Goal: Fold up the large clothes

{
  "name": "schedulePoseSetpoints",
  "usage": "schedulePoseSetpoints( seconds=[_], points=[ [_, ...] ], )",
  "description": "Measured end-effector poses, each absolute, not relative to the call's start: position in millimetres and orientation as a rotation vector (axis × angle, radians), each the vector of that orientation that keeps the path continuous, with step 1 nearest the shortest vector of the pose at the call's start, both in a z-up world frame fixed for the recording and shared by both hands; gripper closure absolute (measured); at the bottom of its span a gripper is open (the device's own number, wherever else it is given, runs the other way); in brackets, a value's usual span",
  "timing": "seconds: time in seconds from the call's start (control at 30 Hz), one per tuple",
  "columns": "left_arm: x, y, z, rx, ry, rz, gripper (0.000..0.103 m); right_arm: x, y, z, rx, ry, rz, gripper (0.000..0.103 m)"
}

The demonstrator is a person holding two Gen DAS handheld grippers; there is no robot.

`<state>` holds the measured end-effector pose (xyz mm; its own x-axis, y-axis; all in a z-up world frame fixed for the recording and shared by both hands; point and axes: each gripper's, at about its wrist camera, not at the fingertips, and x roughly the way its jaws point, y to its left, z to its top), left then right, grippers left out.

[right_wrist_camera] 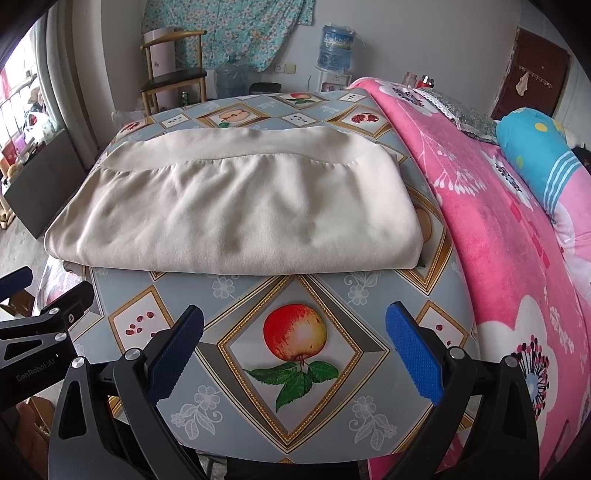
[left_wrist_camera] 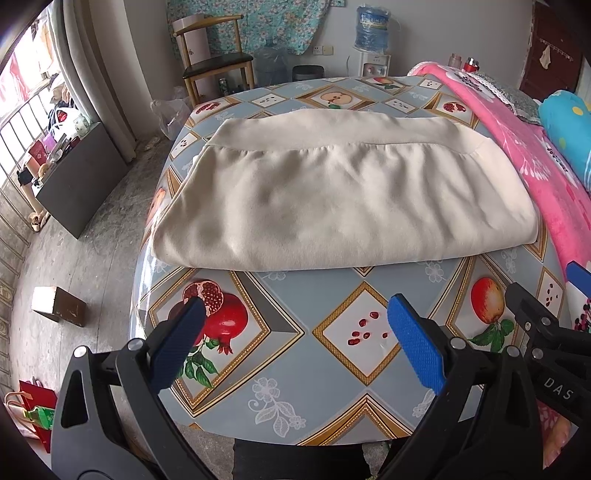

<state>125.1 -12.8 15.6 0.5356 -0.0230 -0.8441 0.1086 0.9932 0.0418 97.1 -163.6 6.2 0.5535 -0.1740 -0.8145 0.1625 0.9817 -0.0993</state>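
A cream garment (left_wrist_camera: 332,192) lies folded into a thick rectangle on the fruit-patterned table (left_wrist_camera: 295,369), its ribbed hem band along the far side. It also fills the middle of the right wrist view, garment (right_wrist_camera: 236,210) on table (right_wrist_camera: 332,295). My left gripper (left_wrist_camera: 295,332) hovers open over the near table edge, a short way in front of the fold, holding nothing. My right gripper (right_wrist_camera: 295,339) is open too, above a printed apple, apart from the cloth. Each gripper's black frame shows at the other view's edge.
A pink flowered blanket (right_wrist_camera: 498,240) and a blue pillow (right_wrist_camera: 535,155) lie right of the table. Behind stand a wooden chair (left_wrist_camera: 214,62), water bottles (left_wrist_camera: 373,29) and a dispenser. A dark cabinet (left_wrist_camera: 77,173), a small box (left_wrist_camera: 59,304) and bags sit on the floor at left.
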Motion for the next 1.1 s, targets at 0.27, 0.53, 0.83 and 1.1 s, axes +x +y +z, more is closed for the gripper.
schedulePoseSetpoints(
  seconds=[0.27, 0.53, 0.83, 1.1],
  points=[
    [124.9, -12.9, 15.9, 0.093, 1.003, -0.079, 0.008, 97.3, -163.4, 6.0, -0.012, 0.965, -0.200, 0.007],
    [125.4, -13.2, 16.3, 0.093, 1.003, -0.079, 0.008, 98.1, -163.9, 6.3, -0.011, 0.966, -0.200, 0.007],
    [126.1, -14.4, 16.9, 0.093, 1.000, -0.080, 0.008, 98.0, -164.4, 6.4, -0.013, 0.965, -0.201, 0.007],
    [126.0, -13.5, 17.0, 0.092, 0.999, -0.080, 0.008, 98.1, -165.1, 7.0, -0.015, 0.964, -0.202, 0.007]
  ],
)
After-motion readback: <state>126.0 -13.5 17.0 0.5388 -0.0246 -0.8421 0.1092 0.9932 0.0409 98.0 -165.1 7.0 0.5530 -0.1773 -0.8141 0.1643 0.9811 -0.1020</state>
